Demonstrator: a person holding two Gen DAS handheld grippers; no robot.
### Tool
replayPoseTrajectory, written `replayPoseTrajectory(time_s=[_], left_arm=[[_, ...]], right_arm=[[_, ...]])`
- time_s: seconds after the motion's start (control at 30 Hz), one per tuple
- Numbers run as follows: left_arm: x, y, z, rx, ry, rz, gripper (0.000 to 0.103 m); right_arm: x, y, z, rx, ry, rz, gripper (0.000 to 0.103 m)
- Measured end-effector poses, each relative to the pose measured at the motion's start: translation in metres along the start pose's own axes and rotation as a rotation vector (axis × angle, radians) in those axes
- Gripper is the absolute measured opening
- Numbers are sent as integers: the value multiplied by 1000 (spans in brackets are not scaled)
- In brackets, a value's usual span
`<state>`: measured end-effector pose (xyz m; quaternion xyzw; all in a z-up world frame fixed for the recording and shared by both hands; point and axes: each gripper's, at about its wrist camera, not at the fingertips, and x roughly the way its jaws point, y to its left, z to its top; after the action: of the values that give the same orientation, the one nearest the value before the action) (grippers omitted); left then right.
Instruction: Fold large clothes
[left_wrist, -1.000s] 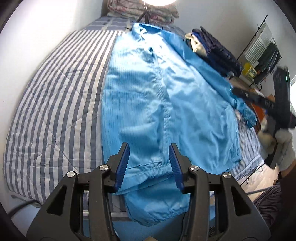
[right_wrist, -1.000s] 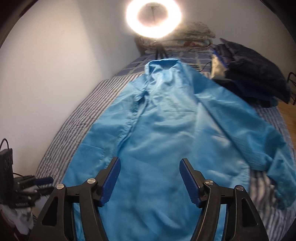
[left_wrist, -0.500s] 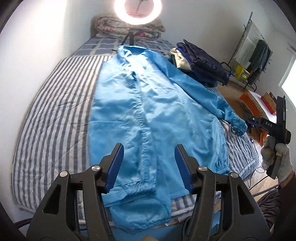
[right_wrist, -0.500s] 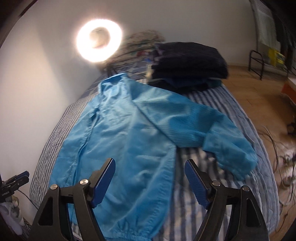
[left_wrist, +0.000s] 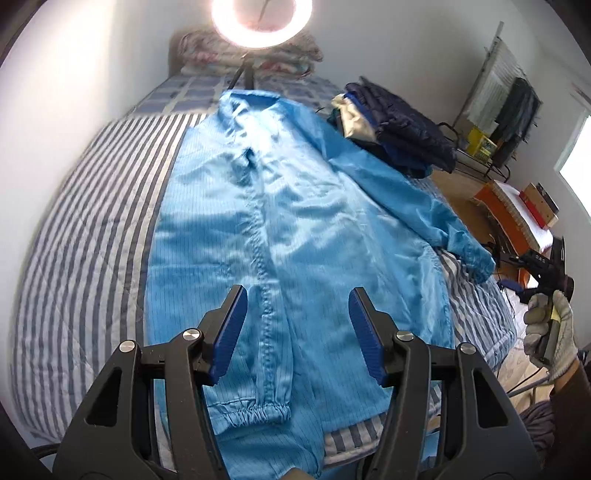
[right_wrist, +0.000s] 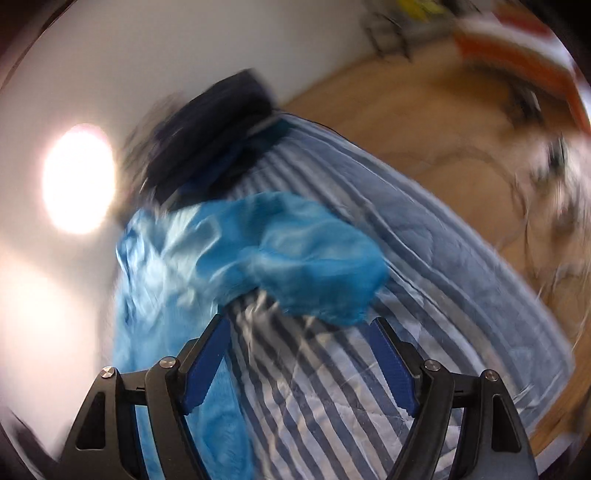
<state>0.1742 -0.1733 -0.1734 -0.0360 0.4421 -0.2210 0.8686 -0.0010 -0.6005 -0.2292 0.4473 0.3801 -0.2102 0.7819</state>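
Observation:
A light blue jacket (left_wrist: 295, 229) lies flat on the striped bed (left_wrist: 85, 240), collar toward the far end. One sleeve is folded down over the front, its elastic cuff (left_wrist: 255, 410) near the bed's near edge. My left gripper (left_wrist: 297, 332) hovers open above the jacket's lower part, nothing between its blue pads. The other sleeve stretches out to the right, its cuff (right_wrist: 325, 273) lying on the bedspread. My right gripper (right_wrist: 301, 363) is open just short of that cuff, over the striped cover (right_wrist: 332, 398); this view is blurred. A gloved hand (left_wrist: 546, 332) holds that gripper at the bed's right side.
A pile of dark folded clothes (left_wrist: 402, 129) sits at the far right of the bed. A ring light (left_wrist: 258, 22) stands at the head, before folded quilts. A drying rack (left_wrist: 495, 103), orange boxes (left_wrist: 517, 218) and cables occupy the wooden floor on the right.
My left gripper opened wider, then pulled back and rose a little. The right gripper swung right across the jacket, rolling, and now faces the outstretched sleeve's cuff.

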Motion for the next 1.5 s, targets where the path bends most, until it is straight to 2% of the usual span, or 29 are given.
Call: replayPoseTrajectory(time_s=[0.13, 0.37, 0.4, 0.43, 0.47, 0.5, 0.53, 0.6, 0.83, 1.03, 1.27, 1.5], left_arm=[[10, 4, 0, -30, 19, -9, 59], [17, 6, 0, -37, 24, -4, 59], [17, 6, 1, -38, 24, -3, 59], [17, 7, 1, -39, 21, 1, 59], [16, 8, 2, -38, 17, 6, 59], [16, 8, 2, -40, 13, 7, 59], [15, 9, 3, -44, 11, 6, 59], [15, 11, 4, -54, 10, 3, 59], [8, 13, 6, -68, -7, -8, 59], [0, 19, 4, -80, -18, -4, 59], [-7, 34, -1, -128, -23, 5, 59], [-7, 43, -7, -159, -7, 10, 59]], right_arm=[[10, -27, 12, 121, -11, 27, 81], [39, -26, 25, 123, 11, 40, 80], [43, -24, 25, 115, 25, 50, 74], [46, -22, 25, 104, 39, 60, 61], [49, -19, 25, 91, 52, 62, 52], [50, -15, 26, 69, 66, 58, 30], [50, -10, 25, 39, 74, 47, 18], [42, 4, 23, -41, 57, 17, 2], [-4, 89, -6, -454, -81, -111, 0], [-20, 146, -51, -727, -112, -94, 0], [-23, 191, -121, -957, -7, 45, 0], [3, 209, -217, -1265, 186, 86, 0]])
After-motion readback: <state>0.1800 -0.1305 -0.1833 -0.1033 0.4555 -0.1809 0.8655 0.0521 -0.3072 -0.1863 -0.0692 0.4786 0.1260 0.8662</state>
